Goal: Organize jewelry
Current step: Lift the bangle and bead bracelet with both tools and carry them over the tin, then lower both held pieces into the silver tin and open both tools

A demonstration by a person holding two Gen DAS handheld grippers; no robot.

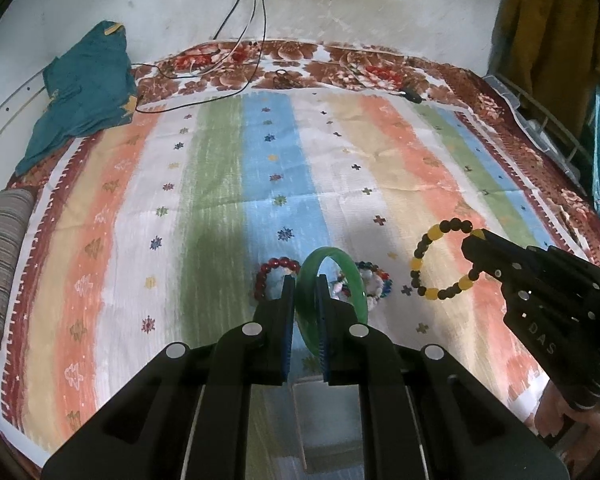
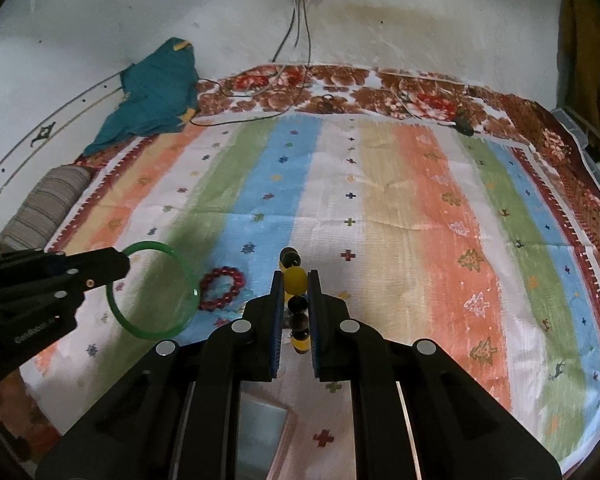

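Left gripper (image 1: 304, 280) clamps green bangle (image 1: 342, 264); right gripper (image 2: 296, 276) clamps yellow-black bead bracelet (image 2: 294, 280).

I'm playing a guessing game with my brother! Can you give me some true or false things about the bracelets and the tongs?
1. The left tongs hold a green bangle. True.
2. The right tongs are empty. False: they grip a yellow-and-black bead bracelet.
3. A red bead bracelet lies on the striped cloth. True.
4. The green bangle lies flat on the cloth. False: it is held up off it.
5. A teal garment lies near the wall. True.
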